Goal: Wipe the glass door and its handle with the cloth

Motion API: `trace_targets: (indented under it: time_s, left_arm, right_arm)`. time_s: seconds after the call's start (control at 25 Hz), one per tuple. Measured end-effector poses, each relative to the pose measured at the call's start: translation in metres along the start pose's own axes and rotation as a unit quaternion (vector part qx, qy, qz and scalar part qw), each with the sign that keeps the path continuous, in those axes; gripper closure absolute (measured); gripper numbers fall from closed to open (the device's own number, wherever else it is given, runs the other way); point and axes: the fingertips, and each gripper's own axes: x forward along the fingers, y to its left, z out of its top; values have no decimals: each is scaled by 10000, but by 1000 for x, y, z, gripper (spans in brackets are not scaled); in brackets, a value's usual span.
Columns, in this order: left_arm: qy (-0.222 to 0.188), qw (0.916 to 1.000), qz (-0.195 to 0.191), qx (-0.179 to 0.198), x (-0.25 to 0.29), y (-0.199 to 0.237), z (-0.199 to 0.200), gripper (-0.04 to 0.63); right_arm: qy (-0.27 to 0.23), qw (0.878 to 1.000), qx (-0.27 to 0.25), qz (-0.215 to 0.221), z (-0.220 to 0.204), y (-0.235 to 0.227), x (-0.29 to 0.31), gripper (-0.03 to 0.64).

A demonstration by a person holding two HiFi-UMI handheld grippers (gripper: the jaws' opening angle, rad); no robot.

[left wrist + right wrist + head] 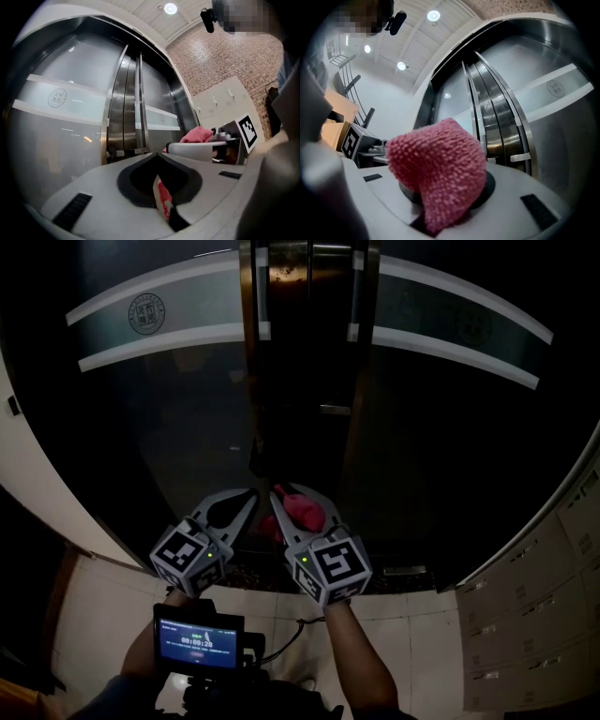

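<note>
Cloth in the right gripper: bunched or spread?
Bunched. The pink cloth bulges as a rounded wad clamped in the right gripper.

Dim head view; ceiling lights (433, 15) brighten gripper views.
</note>
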Motion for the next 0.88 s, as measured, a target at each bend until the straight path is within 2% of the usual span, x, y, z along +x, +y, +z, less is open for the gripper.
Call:
trace_targets:
  time_s: [0.2, 0.52, 0.64, 0.8, 0.88]
  left_arm:
    - [52, 9999, -103, -116, 0, 1, -5, 584]
    - [-36, 9998, -178, -91, -1, 11, -11, 584]
    - [-49, 9998, -163, -117, -6, 19, -10, 584]
    - [-61, 9993, -67, -373, -14, 38, -9, 584]
    - [-74, 9993, -55, -354, -19, 51, -11, 584]
  right_arm:
    - [44, 9999, -62, -74, -3, 3, 2, 537]
    - [151, 9998, -42, -101, -9, 11, 14, 537]
    - [165, 9998, -20, -68, -11, 18, 25, 537]
    - [157, 9998, -13, -86, -13, 26, 48, 537]
    - [166, 9998, -70, -90, -12, 31, 61, 537]
